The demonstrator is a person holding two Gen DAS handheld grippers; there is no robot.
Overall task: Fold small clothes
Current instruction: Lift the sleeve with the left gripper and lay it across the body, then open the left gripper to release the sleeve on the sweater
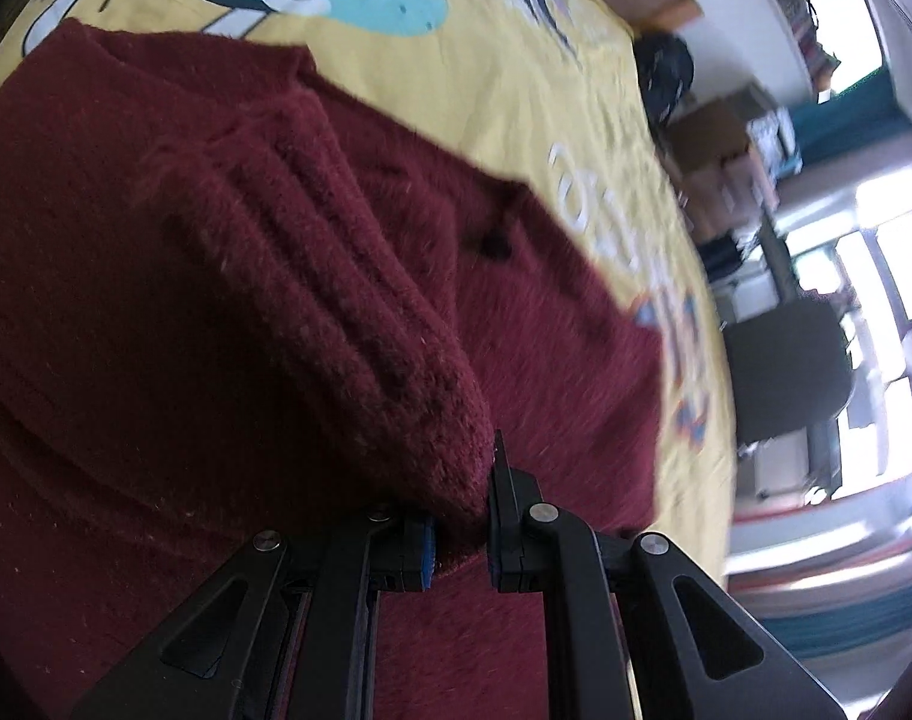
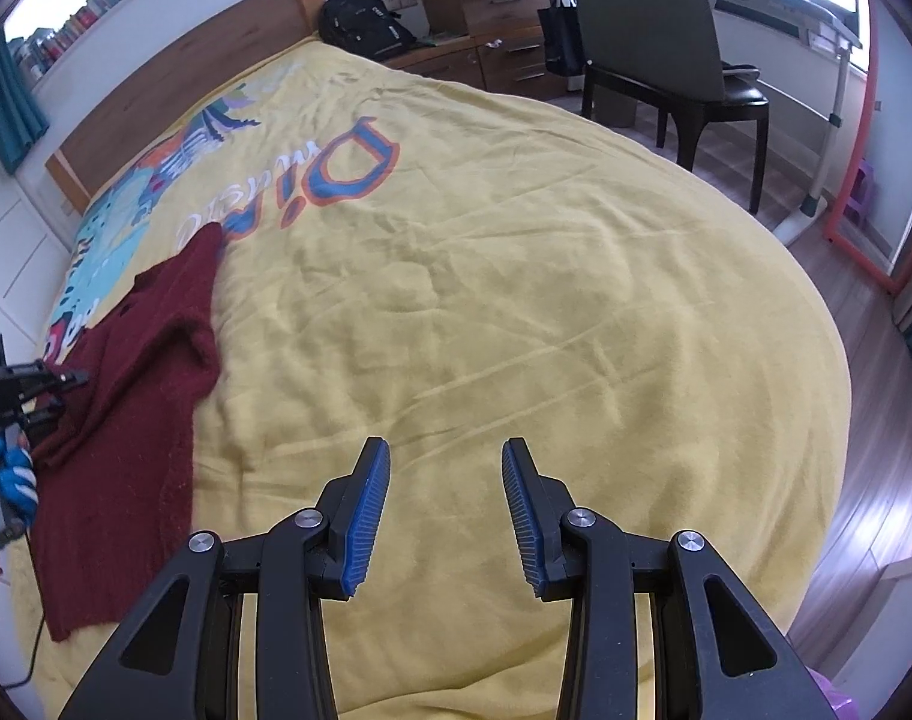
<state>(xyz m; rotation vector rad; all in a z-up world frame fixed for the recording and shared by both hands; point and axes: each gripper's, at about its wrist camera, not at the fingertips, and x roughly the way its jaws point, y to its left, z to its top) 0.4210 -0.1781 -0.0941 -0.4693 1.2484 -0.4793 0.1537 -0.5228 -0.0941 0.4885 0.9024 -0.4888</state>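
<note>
Bed (image 2: 516, 300), yellow cover. Maroon sweater (image 2: 132, 384) lies at its left side, fuzzy knit, partly doubled. Left gripper (image 1: 462, 531) pinches the ribbed sleeve cuff (image 1: 444, 450); carry it low across the body, lay flat. Right gripper (image 2: 444, 516) spread wide, holding nothing, over bare cover.

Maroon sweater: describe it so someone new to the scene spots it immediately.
Start at the bed with the yellow cartoon-print blanket. The maroon sweater lies on the blanket's left side in the right wrist view, below the dinosaur print. It is the only garment there: dark red fuzzy knit, one ribbed end pinched in the left tool.
</note>
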